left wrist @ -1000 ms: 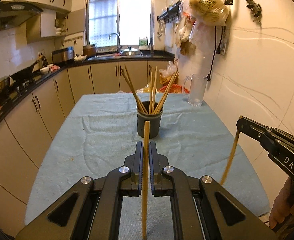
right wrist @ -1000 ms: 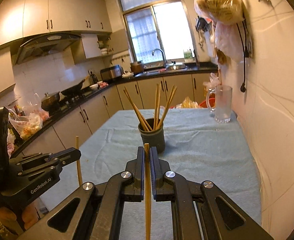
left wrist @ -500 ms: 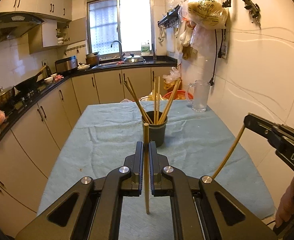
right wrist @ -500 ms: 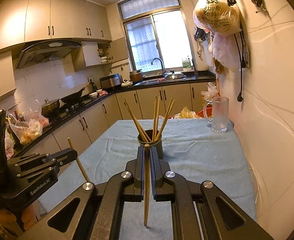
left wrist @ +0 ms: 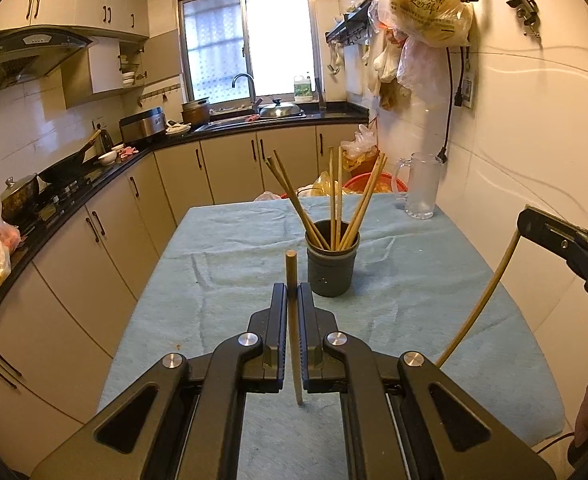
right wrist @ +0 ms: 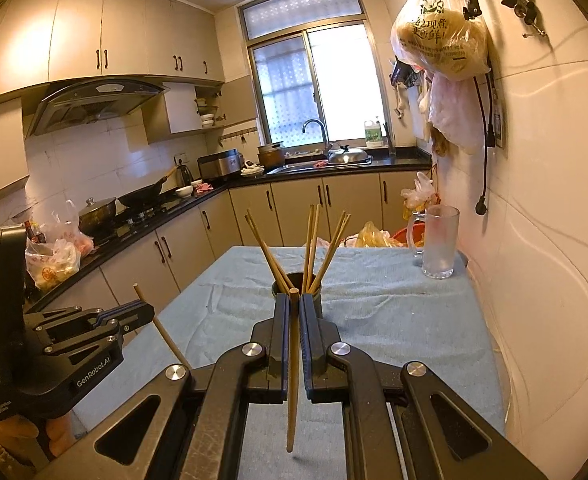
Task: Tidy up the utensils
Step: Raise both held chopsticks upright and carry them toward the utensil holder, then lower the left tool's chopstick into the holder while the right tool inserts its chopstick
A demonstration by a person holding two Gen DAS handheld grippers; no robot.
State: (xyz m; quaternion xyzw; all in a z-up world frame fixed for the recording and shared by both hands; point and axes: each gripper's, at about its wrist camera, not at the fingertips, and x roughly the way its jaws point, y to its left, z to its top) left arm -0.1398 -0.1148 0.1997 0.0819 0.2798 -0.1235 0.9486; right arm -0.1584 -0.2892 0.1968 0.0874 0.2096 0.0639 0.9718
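Both the left gripper [left wrist: 292,290] and right gripper [right wrist: 293,300] are each clenching 1 upright chopstick [left wrist: 294,328] [right wrist: 293,360] above the blue-clothed table [left wrist: 222,264], short of the dark cup [left wrist: 331,270] holding chopsticks.

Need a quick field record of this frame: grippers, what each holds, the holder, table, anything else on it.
left gripper: shut on chopstick, roughly upright
right gripper: shut on second chopstick, roughly upright
holder: dark cup, upright, several chopsticks fanned inside
table: blue cloth covering the top
other: glass mug at far right, near the wall
status: both held chopsticks outside the cup
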